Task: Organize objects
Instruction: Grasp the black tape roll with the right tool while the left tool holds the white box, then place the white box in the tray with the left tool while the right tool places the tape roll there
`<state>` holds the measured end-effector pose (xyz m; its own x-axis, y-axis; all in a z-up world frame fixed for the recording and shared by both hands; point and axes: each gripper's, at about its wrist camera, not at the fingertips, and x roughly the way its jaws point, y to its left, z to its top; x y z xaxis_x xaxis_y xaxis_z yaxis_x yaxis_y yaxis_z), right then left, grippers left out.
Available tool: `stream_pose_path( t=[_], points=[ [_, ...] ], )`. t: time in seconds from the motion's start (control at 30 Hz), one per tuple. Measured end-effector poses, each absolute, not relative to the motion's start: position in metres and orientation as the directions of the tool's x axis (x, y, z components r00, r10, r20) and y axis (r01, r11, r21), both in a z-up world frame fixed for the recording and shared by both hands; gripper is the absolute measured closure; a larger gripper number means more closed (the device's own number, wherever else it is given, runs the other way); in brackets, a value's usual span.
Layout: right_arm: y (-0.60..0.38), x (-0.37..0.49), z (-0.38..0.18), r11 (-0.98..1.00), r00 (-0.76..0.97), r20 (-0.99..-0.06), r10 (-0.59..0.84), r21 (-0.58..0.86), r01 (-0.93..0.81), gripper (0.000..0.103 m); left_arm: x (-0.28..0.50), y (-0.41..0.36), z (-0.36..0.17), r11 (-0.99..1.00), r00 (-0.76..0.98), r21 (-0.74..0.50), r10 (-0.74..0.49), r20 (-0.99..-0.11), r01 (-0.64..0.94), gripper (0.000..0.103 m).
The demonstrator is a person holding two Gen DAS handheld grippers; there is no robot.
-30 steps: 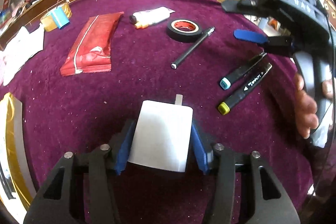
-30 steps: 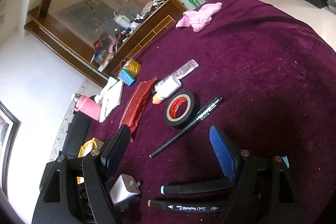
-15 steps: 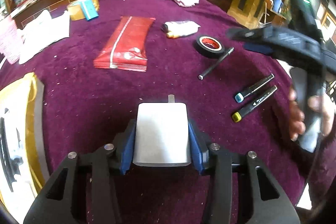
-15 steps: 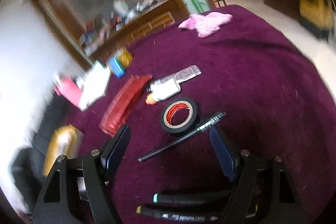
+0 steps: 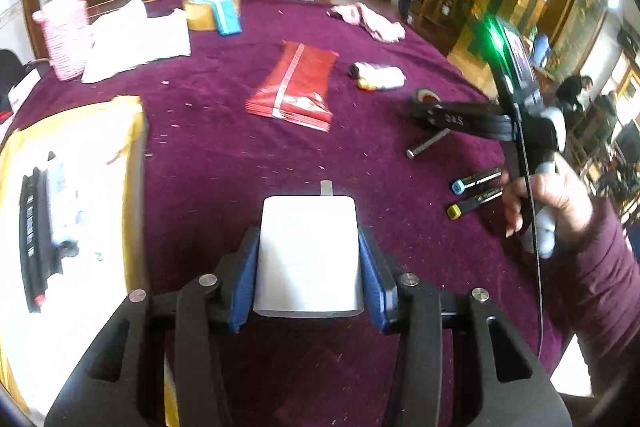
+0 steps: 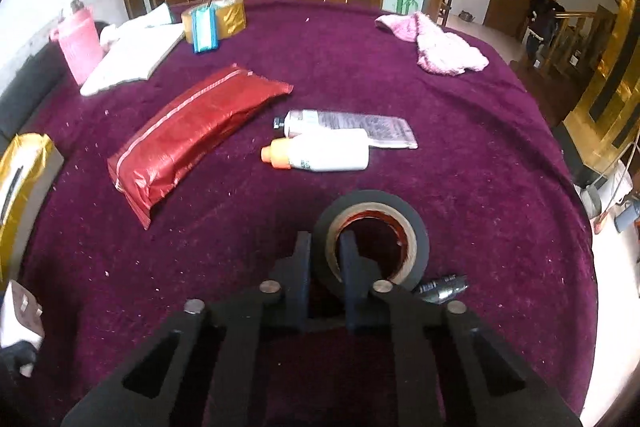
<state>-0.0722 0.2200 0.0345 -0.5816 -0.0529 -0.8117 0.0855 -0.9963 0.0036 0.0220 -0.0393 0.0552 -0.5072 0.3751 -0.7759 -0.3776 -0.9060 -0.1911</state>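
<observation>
Left gripper (image 5: 308,259) jaws clamp a white charger (image 5: 307,255); right gripper (image 6: 326,267) jaws pinch the black tape roll (image 6: 372,239) wall; open maroon counter (image 6: 460,147) lies ahead.

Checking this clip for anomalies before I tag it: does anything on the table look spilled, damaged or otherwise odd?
Nothing looks spilled or broken. The white bottle and the tube lie on their sides, caps on. Pale specks of lint dot the purple cloth. The right gripper pinches one wall of the tape roll, a deliberate grip.

The left gripper (image 5: 308,259) has its jaws clamped, while the right gripper (image 6: 326,267), held in a hand (image 5: 556,199), pinches with jaws nearly together.
</observation>
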Motion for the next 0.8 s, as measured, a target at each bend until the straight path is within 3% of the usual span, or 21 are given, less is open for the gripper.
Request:
stream_pose_path(
  t=[0.4,0.8],
  points=[
    [0.219,-0.034,0.075,-0.969,-0.632,-0.737,-0.240,0.223,0.109,0.093,0.053,-0.155,0.079,-0.960,-0.628,-0.223,0.280,-0.726,-0.170,0.059],
    [0.079,0.013,0.114,-0.861,-0.528,-0.695,-0.488,0.287,0.419,0.092,0.068,-0.230,0.040,-0.987,-0.600,-0.158,0.112,-0.792,0.024,0.058]
  ],
)
